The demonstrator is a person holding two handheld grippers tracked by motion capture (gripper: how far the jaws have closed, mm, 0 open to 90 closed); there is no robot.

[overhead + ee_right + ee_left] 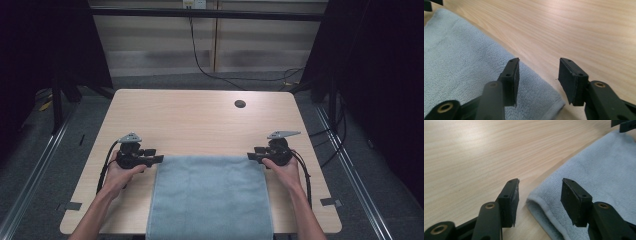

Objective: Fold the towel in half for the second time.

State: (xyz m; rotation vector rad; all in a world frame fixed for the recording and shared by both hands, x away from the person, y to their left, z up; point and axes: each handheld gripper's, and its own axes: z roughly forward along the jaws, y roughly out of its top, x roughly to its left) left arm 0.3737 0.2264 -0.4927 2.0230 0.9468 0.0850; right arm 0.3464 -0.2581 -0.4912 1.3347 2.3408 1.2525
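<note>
A folded grey-blue towel (210,197) lies flat on the near middle of the wooden table (200,120) and reaches the front edge. My left gripper (159,160) sits at the towel's far left corner with its jaws open. In the left gripper view, that gripper (540,181) has the towel's corner (604,170) lying below the gap, untouched by the pads. My right gripper (251,156) is at the far right corner, also open. In the right gripper view, this gripper (539,60) stands over the towel's corner (456,57), with nothing pinched.
A round cable hole (240,104) sits in the far part of the tabletop. Cables trail from both grippers along the forearms. Dark stands and floor cables surround the table. The other gripper's tip (624,123) peeks in far off.
</note>
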